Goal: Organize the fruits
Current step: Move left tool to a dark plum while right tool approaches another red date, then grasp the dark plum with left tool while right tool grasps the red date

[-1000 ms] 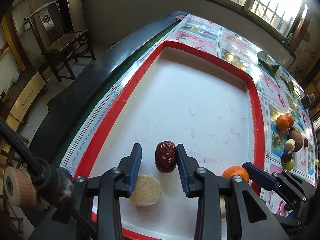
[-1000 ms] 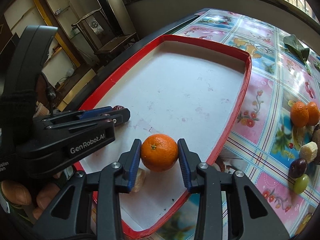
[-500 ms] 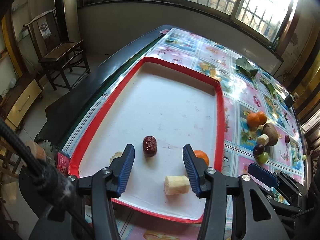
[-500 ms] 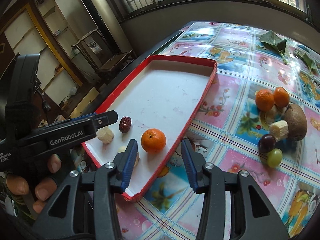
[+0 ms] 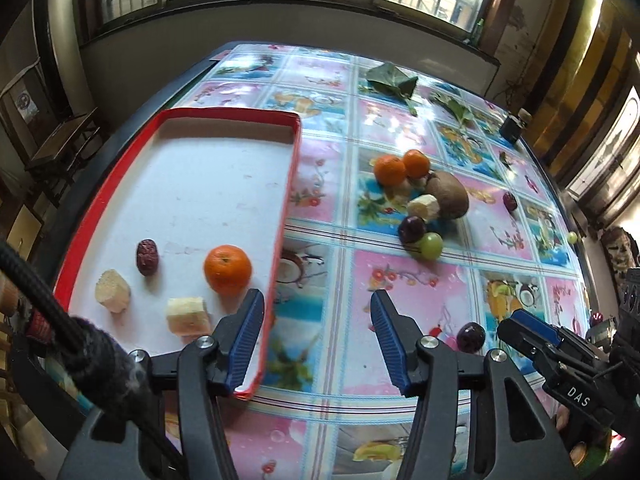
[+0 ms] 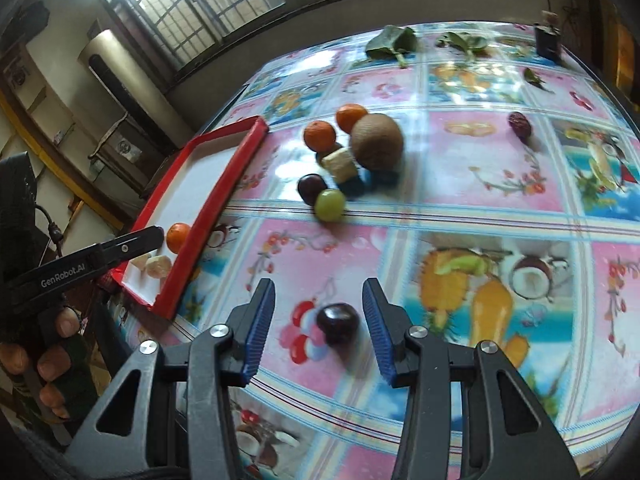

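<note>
1. Lying inside the red-rimmed tray (image 5: pixel 286 184) are four pieces: an orange (image 5: pixel 228 269) just beside the rim that faces the loose fruit, a dark red date (image 5: pixel 147 257) farther in from that rim, and two pale cut chunks, one (image 5: pixel 113 297) near the opposite rim and one (image 5: pixel 187 315) nearer the camera.
2. The tray sits on a flowered tablecloth (image 5: pixel 404 280), and the rest of the fruit lies on the cloth outside it.
3. Well apart from the tray, a cluster holds two oranges (image 5: pixel 390 170) touching each other, a brown kiwi (image 5: pixel 448 194), a pale chunk (image 5: pixel 423 205) against the kiwi, a dark grape (image 5: pixel 412 229) and a green grape (image 5: pixel 430 245) touching it.
4. Farther still from the tray, another red date (image 6: pixel 520 123) lies alone.
5. The left gripper (image 5: pixel 316 336) hangs over the tray's near corner and the cloth beside it; its jaws are opening, with nothing pressed between the blue pads.
6. The right gripper (image 6: pixel 318 332) hovers over the cloth outside the tray, its fingers (image 6: pixel 262 332) apart, with a dark round fruit (image 6: pixel 338 324) lying between them and touching neither pad.
7. In the right wrist view, a hand (image 6: pixel 42 360) grips the left gripper's handle beside the tray.
</note>
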`<state>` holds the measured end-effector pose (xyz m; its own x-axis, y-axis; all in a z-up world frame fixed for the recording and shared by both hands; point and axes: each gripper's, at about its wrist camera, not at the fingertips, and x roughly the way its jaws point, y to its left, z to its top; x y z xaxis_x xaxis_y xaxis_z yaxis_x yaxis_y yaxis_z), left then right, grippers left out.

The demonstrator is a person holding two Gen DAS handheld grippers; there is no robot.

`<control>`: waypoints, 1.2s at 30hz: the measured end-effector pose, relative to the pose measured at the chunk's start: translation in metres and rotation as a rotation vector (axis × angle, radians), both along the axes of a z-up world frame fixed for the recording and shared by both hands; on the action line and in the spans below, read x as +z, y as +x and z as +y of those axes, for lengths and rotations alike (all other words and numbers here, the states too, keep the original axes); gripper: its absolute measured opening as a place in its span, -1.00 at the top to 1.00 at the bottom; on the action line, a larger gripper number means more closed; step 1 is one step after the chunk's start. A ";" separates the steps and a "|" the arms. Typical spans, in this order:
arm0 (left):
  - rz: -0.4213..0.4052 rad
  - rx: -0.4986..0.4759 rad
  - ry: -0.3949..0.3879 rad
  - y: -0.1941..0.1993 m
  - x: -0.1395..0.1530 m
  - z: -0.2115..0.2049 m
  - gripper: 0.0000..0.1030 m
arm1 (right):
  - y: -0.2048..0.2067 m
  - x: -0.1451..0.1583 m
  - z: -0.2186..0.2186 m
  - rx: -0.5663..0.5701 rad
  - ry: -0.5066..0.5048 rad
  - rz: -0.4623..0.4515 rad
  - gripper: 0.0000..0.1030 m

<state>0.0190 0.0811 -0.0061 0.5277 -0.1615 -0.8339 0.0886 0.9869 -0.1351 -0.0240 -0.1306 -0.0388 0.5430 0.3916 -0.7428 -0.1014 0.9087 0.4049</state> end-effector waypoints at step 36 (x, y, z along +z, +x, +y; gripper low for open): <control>0.116 -0.363 -0.018 -0.008 -0.049 -0.123 -0.08 | 0.113 -0.012 -0.109 -0.227 -0.199 -0.016 0.09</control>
<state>0.0109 -0.0419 -0.0553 0.3355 -0.3361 -0.8800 0.4150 0.8914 -0.1823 0.0893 -0.2397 -0.0509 0.6125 0.1067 -0.7832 0.1082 0.9702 0.2168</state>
